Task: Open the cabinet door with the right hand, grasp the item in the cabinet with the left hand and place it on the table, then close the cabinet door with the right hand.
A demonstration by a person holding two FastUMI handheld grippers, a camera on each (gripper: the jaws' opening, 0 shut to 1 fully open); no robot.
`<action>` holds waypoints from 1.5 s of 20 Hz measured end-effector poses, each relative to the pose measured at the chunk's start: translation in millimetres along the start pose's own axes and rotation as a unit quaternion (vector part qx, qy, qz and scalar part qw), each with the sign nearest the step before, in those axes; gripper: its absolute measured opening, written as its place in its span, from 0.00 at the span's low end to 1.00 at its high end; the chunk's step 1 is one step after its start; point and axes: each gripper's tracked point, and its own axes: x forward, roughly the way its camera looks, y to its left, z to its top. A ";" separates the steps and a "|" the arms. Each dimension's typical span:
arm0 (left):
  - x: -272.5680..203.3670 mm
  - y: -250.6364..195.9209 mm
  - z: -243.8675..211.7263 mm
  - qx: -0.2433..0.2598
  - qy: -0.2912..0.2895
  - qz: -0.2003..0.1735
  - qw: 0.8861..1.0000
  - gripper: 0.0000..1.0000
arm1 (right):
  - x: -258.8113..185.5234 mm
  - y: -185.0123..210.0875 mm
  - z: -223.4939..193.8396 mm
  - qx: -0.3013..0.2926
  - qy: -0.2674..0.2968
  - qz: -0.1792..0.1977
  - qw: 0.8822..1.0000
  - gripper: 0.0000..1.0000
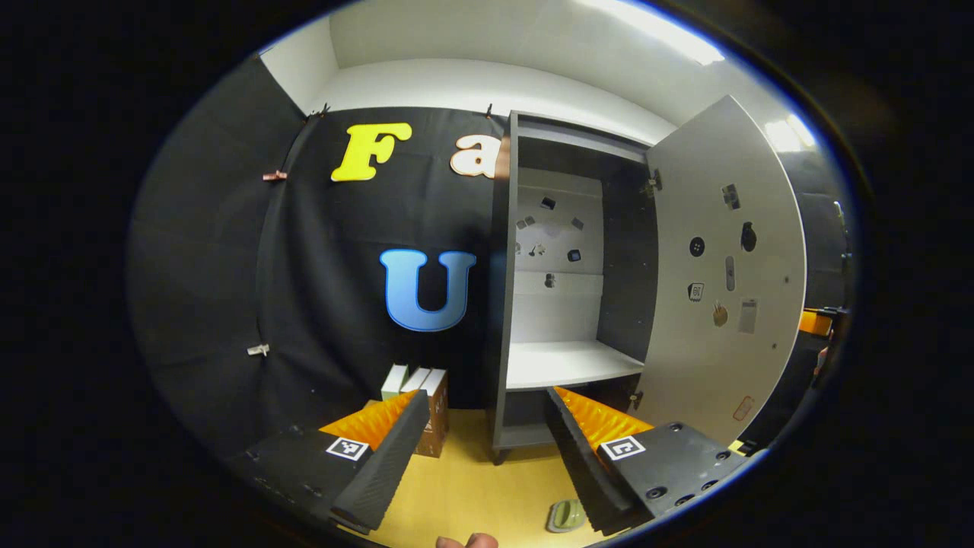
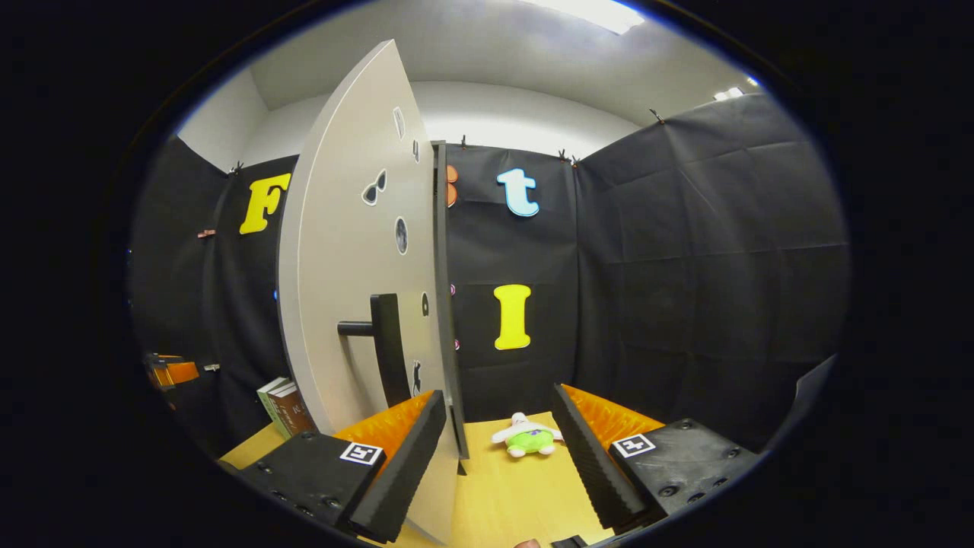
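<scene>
The cabinet door (image 1: pixel 723 266) is swung wide open — its black handle (image 2: pixel 388 346) is seen just beyond the right gripper (image 2: pixel 498 464), whose fingers are spread, holding nothing. The left gripper (image 1: pixel 483 449) is also spread, before the cabinet (image 1: pixel 559 289). A green plush toy (image 2: pixel 529 438) lies on the table (image 2: pixel 502 495).

No readable text on cabinet door (image 2: pixel 346 289) stickers or books (image 2: pixel 283 407)

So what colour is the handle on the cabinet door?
Black. The handle stands out against the pale grey cabinet door, best in the right gripper view.
</scene>
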 end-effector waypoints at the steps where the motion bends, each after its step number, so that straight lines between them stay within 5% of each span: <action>1: -1.4 -1.0 1.4 0.006 -0.003 -0.002 1.000 0.92 | -0.4 9.4 -1.1 0.004 0.000 0.005 1.000 0.93; 8: -7.7 -3.4 -8.6 -0.005 0.008 -0.012 1.000 0.95 | 9.1 91.6 -12.2 0.017 0.002 0.059 0.998 0.93; 18: -12.6 23.4 -12.9 -0.014 0.013 0.020 1.000 0.95 | 35.0 216.0 -30.2 0.032 0.027 0.165 0.985 0.98; 23: -11.5 22.1 -6.2 -0.009 0.008 0.029 0.999 0.95 | 29.2 224.1 -28.8 0.017 0.018 0.171 0.985 0.98; 30: -8.2 -3.5 0.7 0.003 0.000 0.024 1.000 0.95 | 26.8 185.9 -36.7 0.005 0.023 0.133 0.991 0.97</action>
